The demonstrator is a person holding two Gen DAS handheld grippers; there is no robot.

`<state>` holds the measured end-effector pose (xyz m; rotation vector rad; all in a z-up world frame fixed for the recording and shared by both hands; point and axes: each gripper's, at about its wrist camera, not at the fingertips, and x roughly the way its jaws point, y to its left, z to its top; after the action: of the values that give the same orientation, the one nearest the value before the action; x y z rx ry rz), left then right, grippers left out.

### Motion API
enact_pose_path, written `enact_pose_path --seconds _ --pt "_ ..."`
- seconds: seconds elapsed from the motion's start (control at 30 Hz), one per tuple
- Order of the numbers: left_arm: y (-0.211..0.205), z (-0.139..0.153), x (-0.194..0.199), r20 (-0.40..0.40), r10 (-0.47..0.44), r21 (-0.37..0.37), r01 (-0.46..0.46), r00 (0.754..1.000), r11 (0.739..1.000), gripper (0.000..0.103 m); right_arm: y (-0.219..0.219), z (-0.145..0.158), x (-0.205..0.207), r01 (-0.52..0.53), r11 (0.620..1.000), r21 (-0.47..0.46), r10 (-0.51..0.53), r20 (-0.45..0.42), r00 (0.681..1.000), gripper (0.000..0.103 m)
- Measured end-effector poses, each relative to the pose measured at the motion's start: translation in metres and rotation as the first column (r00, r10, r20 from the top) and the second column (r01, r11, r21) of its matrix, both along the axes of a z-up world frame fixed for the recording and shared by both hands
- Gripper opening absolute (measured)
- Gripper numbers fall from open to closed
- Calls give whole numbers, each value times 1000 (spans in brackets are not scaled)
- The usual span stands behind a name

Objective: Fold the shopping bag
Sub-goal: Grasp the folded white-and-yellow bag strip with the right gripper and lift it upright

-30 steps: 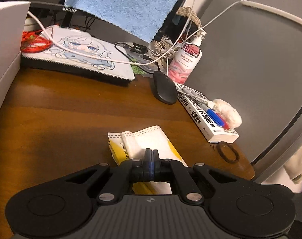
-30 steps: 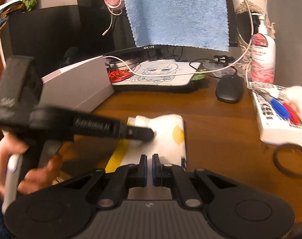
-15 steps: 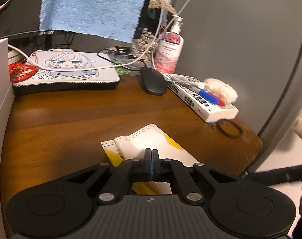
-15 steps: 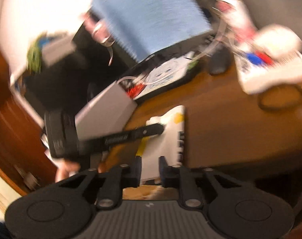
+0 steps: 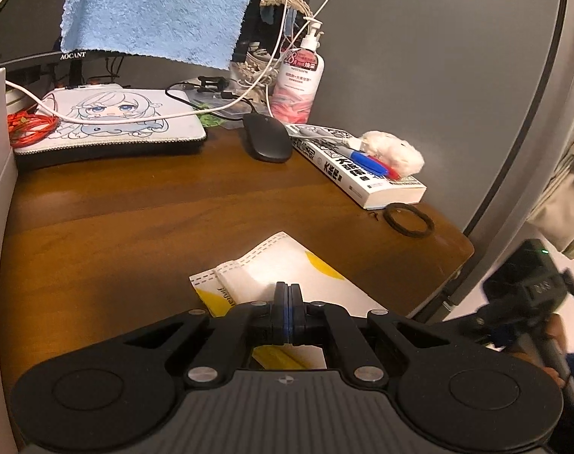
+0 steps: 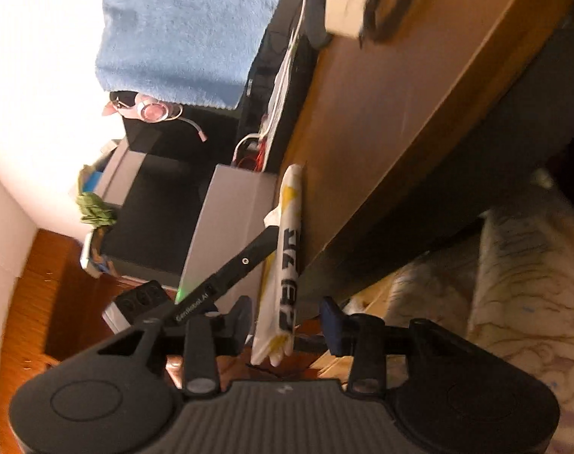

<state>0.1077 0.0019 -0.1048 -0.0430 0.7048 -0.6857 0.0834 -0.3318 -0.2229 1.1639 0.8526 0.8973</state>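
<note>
Shopping bag [image 5: 287,268], white with yellow patches and already folded into a flat packet, lies at the near edge of a wooden desk [image 5: 135,227], its near end hanging just past that edge. The left gripper [image 5: 287,314] sits low over the bag, jaws pressed together with only a blue seam showing between them; whether any fabric is caught there cannot be told from the left wrist view. From the right wrist view, rolled steeply sideways, one slim black finger [image 6: 245,261] of that tool lies against the bag's upper face.

The right gripper [image 6: 287,325] waits off the desk's near edge, its jaws spread wide on either side of the bag's overhanging end [image 6: 283,302], touching nothing. In the left wrist view it shows as a blurred black shape at the desk's near right corner.

Beyond the bag, toward the desk's far side, sit a black mouse [image 5: 267,138], a book [image 5: 359,174] topped with pens and a white fluffy ball, and a black hair tie [image 5: 410,219] just beside the book. A pump bottle [image 5: 298,83] stands behind the mouse, a printed pouch [image 5: 109,117] lies to its left, and a blue towel [image 5: 158,7] hangs over a monitor.
</note>
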Motion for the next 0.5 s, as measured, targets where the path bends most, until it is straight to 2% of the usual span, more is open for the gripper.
enact_pose_path --seconds 0.17,0.27,0.3,0.37,0.43,0.5 --pt "4 -1 -4 -29 -11 -35 10 1000 999 3 16 -6 16 -91 993 78 92 -13 996 36" --pt "8 -2 -4 -54 -16 -62 12 998 998 3 27 -6 23 -123 989 82 124 -13 992 32" --pt "9 -2 -5 -54 -17 -63 13 998 998 3 30 -6 26 -128 988 81 130 -12 991 29" --pt "10 -2 -7 -55 -18 -64 15 998 998 3 36 -5 28 -138 989 51 138 -10 990 13" --pt "18 4 -11 -61 -17 -133 9 998 991 2 39 -5 26 -137 990 29 137 -4 991 12" --pt "26 11 -16 -68 -17 -202 3 998 979 9 39 -4 22 -131 991 26 131 2 991 11"
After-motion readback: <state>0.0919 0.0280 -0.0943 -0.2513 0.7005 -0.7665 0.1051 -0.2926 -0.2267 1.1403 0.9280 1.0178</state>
